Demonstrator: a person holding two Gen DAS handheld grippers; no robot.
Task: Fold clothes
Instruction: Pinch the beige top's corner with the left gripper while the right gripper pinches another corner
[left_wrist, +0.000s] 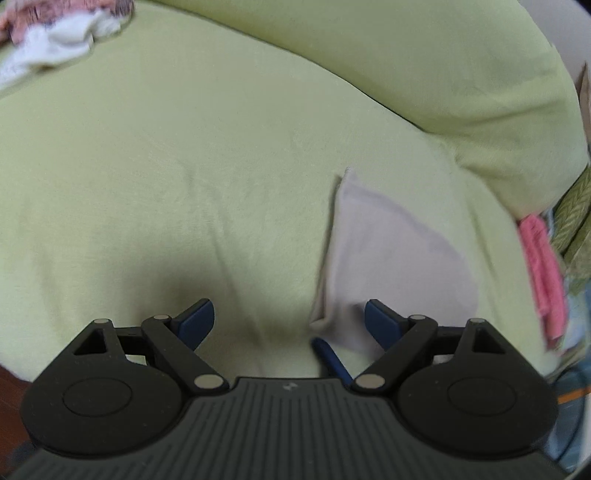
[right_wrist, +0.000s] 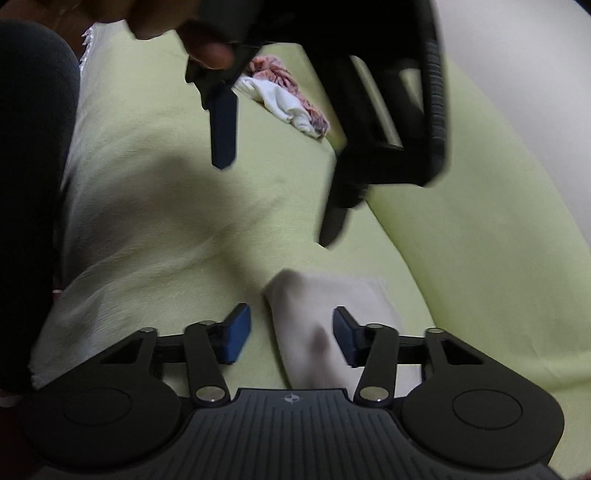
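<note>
A small pale folded cloth (left_wrist: 388, 258) lies on the green sheet (left_wrist: 184, 166), right of centre in the left wrist view. My left gripper (left_wrist: 290, 321) hovers open just over its lower left corner, with nothing between the blue pads. One blue finger (left_wrist: 332, 360) of the right gripper pokes in under that corner. In the right wrist view the same cloth (right_wrist: 306, 314) lies between the pads of my right gripper (right_wrist: 291, 335), which stand apart from it, so it is open. Above, the left gripper (right_wrist: 279, 184) hangs with spread fingers.
A heap of pink and white clothes (left_wrist: 55, 33) sits far back on the sheet. A long green cushion (left_wrist: 443, 74) borders the far side. A pink cloth (left_wrist: 543, 273) and patterned fabrics lie at the right edge. A dark-clad leg (right_wrist: 29, 184) fills the left side.
</note>
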